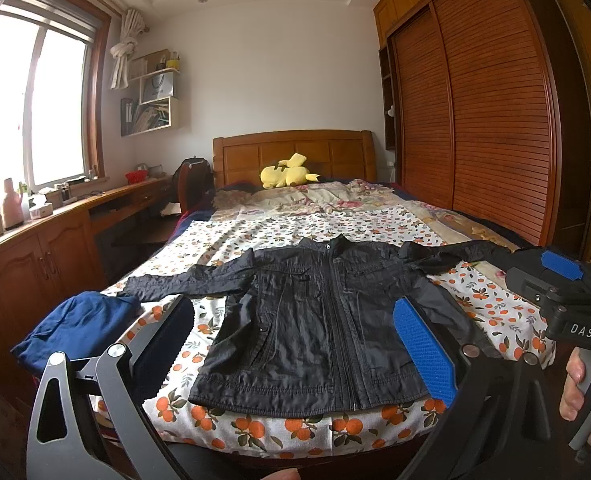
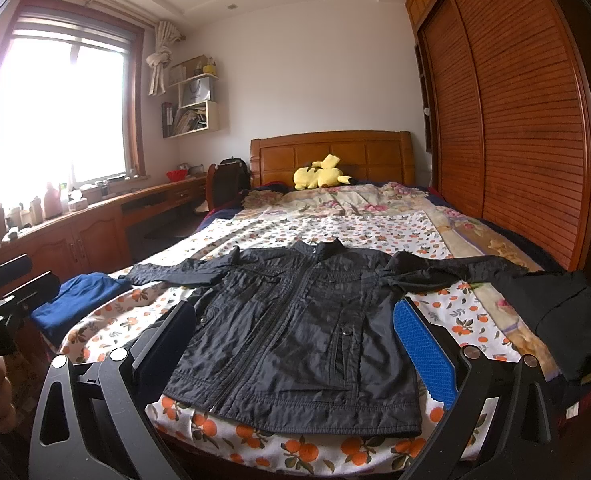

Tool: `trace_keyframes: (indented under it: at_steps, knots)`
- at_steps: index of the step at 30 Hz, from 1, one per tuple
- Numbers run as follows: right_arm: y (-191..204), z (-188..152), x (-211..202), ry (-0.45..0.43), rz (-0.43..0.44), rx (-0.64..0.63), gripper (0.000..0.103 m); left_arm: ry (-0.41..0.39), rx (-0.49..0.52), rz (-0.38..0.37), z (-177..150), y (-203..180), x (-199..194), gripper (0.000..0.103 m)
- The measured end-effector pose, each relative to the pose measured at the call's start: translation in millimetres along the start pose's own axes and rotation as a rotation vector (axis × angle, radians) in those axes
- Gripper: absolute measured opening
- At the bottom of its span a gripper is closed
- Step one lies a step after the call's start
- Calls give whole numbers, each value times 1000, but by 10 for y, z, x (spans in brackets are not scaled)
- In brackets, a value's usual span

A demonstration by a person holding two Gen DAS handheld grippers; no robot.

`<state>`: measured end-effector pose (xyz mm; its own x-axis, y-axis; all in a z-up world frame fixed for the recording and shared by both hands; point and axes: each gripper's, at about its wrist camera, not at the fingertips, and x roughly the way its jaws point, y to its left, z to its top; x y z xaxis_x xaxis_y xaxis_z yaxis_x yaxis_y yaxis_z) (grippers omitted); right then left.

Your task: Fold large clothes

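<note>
Your left gripper point(image 1: 295, 344) is spread wide and holds nothing, its fingers framing the black jacket point(image 1: 319, 320) from above the foot of the bed point(image 1: 295, 436); your right gripper point(image 2: 295, 344) is likewise wide apart and empty over the same garment. The jacket lies face up and zipped on the orange-print sheet point(image 2: 335, 450), sleeves spread to either side, hem toward you. A folded blue garment point(image 1: 75, 328) rests at the left bed edge, a black garment point(image 2: 567, 320) at the right. A yellow plush toy point(image 1: 287, 172) lies by the headboard
</note>
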<state>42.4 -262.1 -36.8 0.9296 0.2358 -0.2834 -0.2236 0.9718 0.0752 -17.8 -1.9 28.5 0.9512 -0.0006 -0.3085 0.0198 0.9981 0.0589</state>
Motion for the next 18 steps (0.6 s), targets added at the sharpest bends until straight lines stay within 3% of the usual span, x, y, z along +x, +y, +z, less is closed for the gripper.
trace_keyframes:
  at_steps: [18]
  knots:
    - [63,-79,219,42,3,-16,96,76,-27,22,-196,221,332,101]
